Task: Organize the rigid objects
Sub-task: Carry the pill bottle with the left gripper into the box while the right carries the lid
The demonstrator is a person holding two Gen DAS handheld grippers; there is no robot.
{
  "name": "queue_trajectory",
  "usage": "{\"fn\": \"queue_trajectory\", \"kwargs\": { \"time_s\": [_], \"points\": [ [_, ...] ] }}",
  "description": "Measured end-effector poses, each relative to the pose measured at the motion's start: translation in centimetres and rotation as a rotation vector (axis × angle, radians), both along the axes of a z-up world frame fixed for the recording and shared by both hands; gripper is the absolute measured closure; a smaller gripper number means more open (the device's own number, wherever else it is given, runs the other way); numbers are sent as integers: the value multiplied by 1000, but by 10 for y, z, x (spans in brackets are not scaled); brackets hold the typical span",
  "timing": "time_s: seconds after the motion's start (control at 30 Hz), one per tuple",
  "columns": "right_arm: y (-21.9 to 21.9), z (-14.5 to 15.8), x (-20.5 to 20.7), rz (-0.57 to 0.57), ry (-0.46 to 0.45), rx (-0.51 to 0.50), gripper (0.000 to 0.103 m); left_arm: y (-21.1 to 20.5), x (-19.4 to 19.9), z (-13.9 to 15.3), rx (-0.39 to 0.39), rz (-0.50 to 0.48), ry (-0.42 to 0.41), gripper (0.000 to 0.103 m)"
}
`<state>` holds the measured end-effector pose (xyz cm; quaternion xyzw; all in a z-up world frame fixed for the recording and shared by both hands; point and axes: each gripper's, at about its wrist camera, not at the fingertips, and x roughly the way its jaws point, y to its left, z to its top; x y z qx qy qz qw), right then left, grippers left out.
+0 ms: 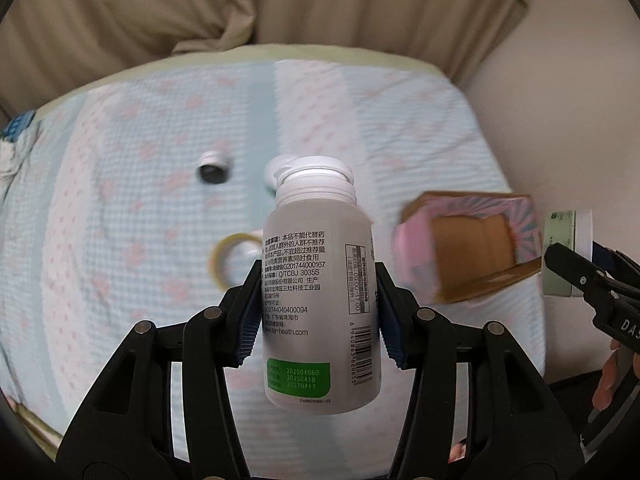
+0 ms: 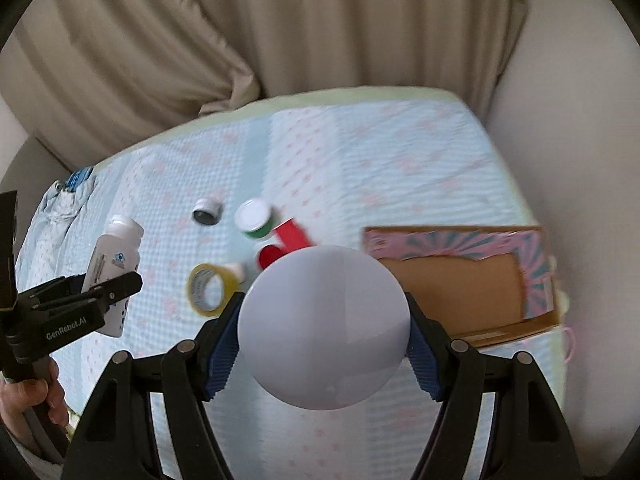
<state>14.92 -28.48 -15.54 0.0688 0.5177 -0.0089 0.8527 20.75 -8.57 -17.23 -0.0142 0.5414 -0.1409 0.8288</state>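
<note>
Above the bed (image 2: 360, 168), left tongs (image 1: 316, 312) clamp a bottle (image 1: 320, 280), right tongs (image 2: 324, 332) a white jar (image 2: 324, 332); the box (image 2: 460, 292) appears empty, and tape (image 2: 208, 288) and small jars (image 2: 256, 216) remain out.

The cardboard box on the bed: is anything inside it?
The cardboard box shows only bare brown bottom where visible. The round white container in the right gripper hides its near-left corner.

the bedcover (image 1: 120, 200) is pale blue and white in stripes, strewn with small pink marks. the bottle (image 1: 320, 280) is white with black print and a green panel – its cap white too. the box (image 2: 460, 280) is brown cardboard inside, pink and teal rays outside. the tape roll (image 2: 208, 288) is yellowish – the curtain (image 2: 280, 32) beige.
</note>
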Motion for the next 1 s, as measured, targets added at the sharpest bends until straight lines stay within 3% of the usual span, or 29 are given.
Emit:
{"fn": "queue_trajectory", "kwargs": {
  "time_s": [0.17,0.37,0.67,1.0],
  "points": [
    [-72,11,-6,-31,-5,-1,34,-72,-4,9,-44,-20,-1,56],
    [-153,-4,-4,-87,28,12,34,-162,5,-10,-40,-91,32,56],
    [-254,-74,19,-178,166,63,34,-277,32,-92,23,-214,166,56],
    [-294,-163,50,-212,303,154,34,-351,53,-198,158,-347,311,56]
  ]
}}
